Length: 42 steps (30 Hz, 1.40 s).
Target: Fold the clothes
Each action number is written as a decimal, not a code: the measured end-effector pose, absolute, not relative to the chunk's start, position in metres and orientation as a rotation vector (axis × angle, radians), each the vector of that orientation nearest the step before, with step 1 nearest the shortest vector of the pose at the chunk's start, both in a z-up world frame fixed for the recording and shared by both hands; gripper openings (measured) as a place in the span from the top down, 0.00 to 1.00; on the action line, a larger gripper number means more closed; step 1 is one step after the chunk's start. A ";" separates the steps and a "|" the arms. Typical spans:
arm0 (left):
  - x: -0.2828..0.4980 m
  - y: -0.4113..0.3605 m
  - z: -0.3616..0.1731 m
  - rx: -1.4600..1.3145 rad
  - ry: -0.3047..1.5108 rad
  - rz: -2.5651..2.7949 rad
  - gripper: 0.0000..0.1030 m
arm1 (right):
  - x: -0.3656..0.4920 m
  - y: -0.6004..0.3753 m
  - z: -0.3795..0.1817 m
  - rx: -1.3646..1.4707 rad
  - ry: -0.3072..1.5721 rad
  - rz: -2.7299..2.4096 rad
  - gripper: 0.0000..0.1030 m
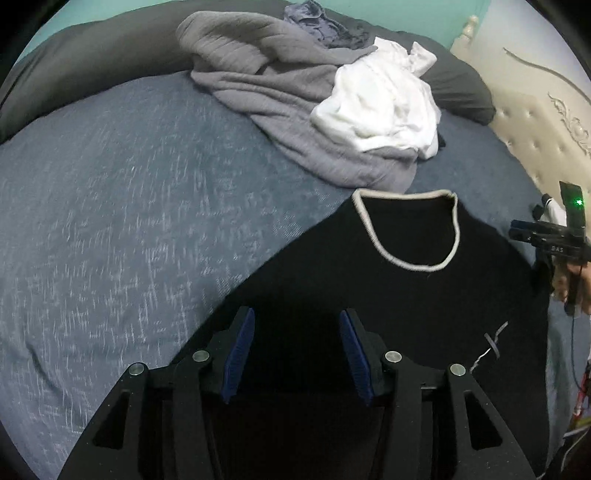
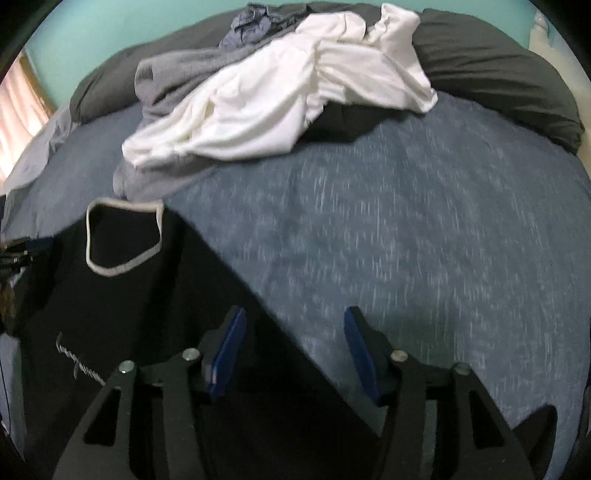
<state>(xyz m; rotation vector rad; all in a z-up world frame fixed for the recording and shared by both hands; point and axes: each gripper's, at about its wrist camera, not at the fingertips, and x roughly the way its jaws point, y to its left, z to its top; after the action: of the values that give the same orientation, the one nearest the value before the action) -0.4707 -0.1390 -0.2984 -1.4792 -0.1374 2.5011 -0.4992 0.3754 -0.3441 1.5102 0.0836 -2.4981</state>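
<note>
A black shirt (image 1: 406,295) with a pale-trimmed collar (image 1: 439,266) lies flat on the blue bed cover (image 1: 110,221). My left gripper (image 1: 297,321) hovers over the shirt's left part, blue pads apart, nothing pinched between them. In the right wrist view the same shirt (image 2: 122,306) fills the lower left, with pale script on its chest. My right gripper (image 2: 295,317) stands open over the shirt's slanting right edge, one finger above black cloth, the other above the bed cover (image 2: 424,240). A person's hand (image 1: 576,288) carrying the right gripper shows at the left wrist view's right edge.
Beyond the shirt lies a heap of clothes: a grey garment (image 1: 266,92), a white one (image 1: 380,110) and a bluish one (image 1: 321,22). Dark grey pillows (image 2: 498,66) line the far side. A cream tufted headboard (image 1: 535,122) stands at the right.
</note>
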 end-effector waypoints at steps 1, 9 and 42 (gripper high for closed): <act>-0.470 -0.138 -0.300 -1.482 -0.126 2.504 0.49 | -0.498 0.374 -0.348 1.520 0.097 -2.479 0.51; -0.470 -0.133 -0.311 -1.502 -0.062 2.511 0.49 | -0.493 0.361 -0.357 1.512 0.190 -2.439 0.97; -0.349 -0.263 -0.235 -1.462 -0.358 2.673 0.48 | -0.368 0.381 -0.284 1.189 -0.307 -2.720 0.75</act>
<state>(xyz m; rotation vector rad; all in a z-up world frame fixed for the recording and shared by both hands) -0.3493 -0.2635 -0.2352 -1.4622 -0.3580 2.6731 -0.3677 0.3811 -0.2844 1.1894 -0.3071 -2.7197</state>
